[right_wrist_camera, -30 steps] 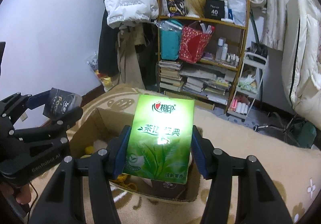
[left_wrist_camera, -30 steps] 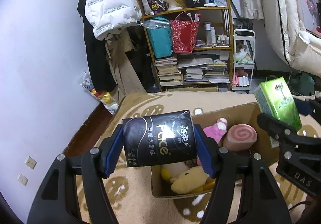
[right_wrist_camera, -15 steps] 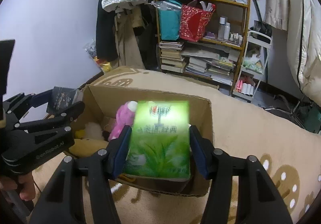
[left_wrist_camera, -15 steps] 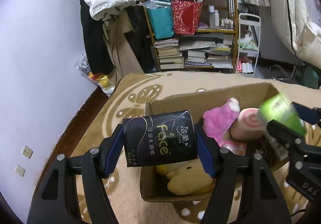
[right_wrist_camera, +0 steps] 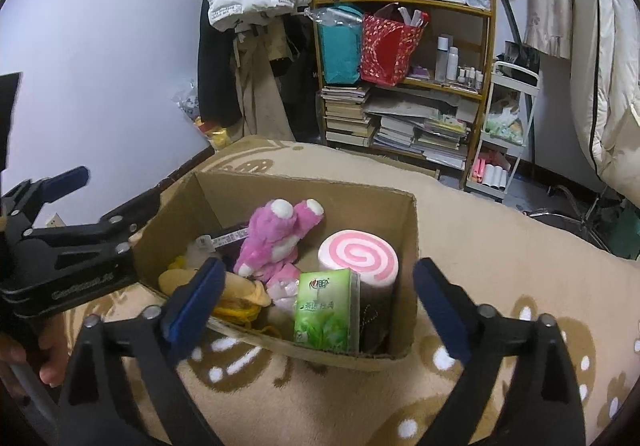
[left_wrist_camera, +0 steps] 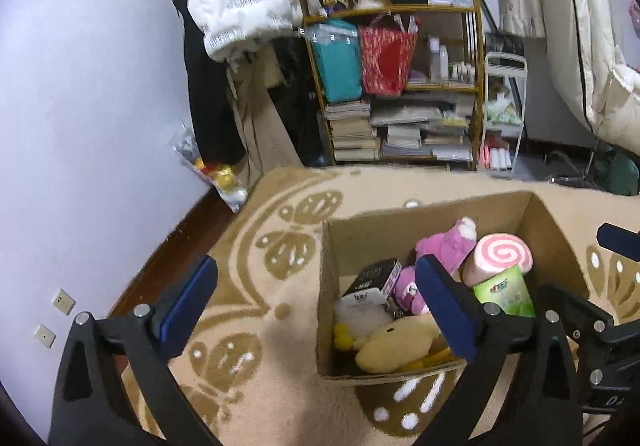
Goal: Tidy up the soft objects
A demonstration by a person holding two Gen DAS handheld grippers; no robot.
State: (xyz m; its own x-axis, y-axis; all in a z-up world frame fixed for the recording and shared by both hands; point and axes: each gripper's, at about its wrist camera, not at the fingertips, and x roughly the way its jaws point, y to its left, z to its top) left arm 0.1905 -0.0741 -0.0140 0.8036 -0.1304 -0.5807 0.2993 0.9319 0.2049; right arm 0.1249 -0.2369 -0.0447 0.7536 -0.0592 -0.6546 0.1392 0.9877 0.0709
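An open cardboard box [left_wrist_camera: 424, 222] [right_wrist_camera: 304, 194] stands on the patterned carpet. Inside lie a pink plush [left_wrist_camera: 444, 250] [right_wrist_camera: 276, 238], a pink swirl roll cushion [left_wrist_camera: 500, 258] [right_wrist_camera: 360, 254] and a yellow plush [left_wrist_camera: 392, 346] [right_wrist_camera: 240, 290]. The black tissue pack [left_wrist_camera: 374, 280] rests at the box's left side. The green tissue pack [left_wrist_camera: 506, 292] [right_wrist_camera: 326, 310] stands upright against the near wall, beside the roll cushion. My left gripper [left_wrist_camera: 316, 286] hovers over the box's left edge, jaws opening, nothing between them. My right gripper [right_wrist_camera: 320, 278] hangs above the near wall, jaws opening, empty.
A wooden shelf [left_wrist_camera: 400, 86] crammed with books and bags stands at the back, a white trolley [left_wrist_camera: 502, 118] to its right. A white jacket [left_wrist_camera: 236, 2] hangs by the pale wall on the left. White bedding [right_wrist_camera: 608, 86] fills the right side. Beige carpet [left_wrist_camera: 280, 286] surrounds the box.
Both grippers opened wide. The black pack left the left jaws and the green pack left the right jaws; both now lie in the box.
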